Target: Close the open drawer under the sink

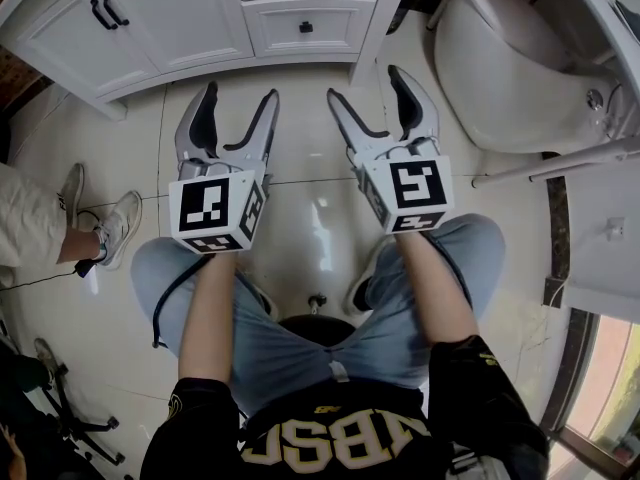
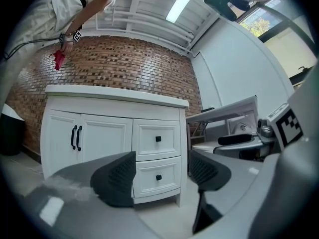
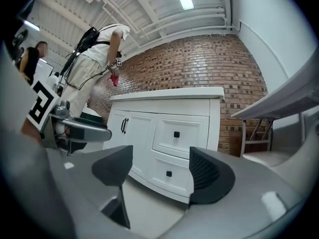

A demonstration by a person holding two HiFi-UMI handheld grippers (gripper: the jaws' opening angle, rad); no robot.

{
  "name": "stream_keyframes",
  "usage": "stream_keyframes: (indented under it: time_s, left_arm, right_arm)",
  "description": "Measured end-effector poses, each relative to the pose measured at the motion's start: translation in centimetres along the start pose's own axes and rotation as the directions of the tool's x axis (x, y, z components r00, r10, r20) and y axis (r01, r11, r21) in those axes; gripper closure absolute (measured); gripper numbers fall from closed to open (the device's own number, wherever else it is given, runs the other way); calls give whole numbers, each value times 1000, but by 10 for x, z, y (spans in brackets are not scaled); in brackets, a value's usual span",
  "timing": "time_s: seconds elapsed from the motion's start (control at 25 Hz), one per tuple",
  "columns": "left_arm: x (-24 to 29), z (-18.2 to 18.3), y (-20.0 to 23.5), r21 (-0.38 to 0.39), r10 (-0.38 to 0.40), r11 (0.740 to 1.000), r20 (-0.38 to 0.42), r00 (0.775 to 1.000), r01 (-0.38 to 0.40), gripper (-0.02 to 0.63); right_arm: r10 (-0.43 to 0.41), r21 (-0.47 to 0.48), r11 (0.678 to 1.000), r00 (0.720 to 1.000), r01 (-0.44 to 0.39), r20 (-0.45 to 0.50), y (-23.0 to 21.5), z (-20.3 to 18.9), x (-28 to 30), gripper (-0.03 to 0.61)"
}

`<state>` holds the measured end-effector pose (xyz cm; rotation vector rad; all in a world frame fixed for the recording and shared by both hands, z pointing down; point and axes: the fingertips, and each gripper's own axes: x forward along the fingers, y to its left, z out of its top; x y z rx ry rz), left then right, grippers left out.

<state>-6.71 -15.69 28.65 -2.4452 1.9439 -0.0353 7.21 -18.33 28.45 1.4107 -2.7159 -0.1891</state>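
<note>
A white vanity cabinet [image 1: 180, 28] stands ahead of me on the tiled floor. It has an upper drawer [image 2: 158, 139] and a lower drawer [image 2: 167, 184], each with a small black knob. Both drawer fronts sit flush with the cabinet face in the right gripper view too, upper drawer [image 3: 176, 135] and lower drawer [image 3: 168, 174]. My left gripper [image 1: 241, 93] and right gripper [image 1: 365, 83] hover side by side short of the cabinet, pointing level at it. Each one stands open with nothing between its pads. Neither touches the cabinet.
Two doors with black handles [image 1: 108, 10] fill the cabinet's left half. A white toilet [image 1: 520, 68] stands at the right beside a grey rail [image 1: 560, 160]. Another person stands at the left, shoes [image 1: 118, 226] on the tiles. A brick wall [image 2: 124, 68] is behind the cabinet.
</note>
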Motion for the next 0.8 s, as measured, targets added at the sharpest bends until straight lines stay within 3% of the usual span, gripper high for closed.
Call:
stream_keyframes:
  time_s: [0.4,0.6,0.8]
  left_arm:
    - [5,-1,2,14,8,1000,0,1000,-8,276]
    - [2,-9,21,11,100,995,-40,994,-99,279]
    - [2,-10,27,-9,116,993,-39,992,-116,279]
  right_arm:
    - [-73,62,995,997,75,-29,-20,-10,0,219]
    - [-126,101,986,990,133,-67,-31,-20,-1,230]
    - [-135,123,982,988,144,-78,-34,-25,-1,232]
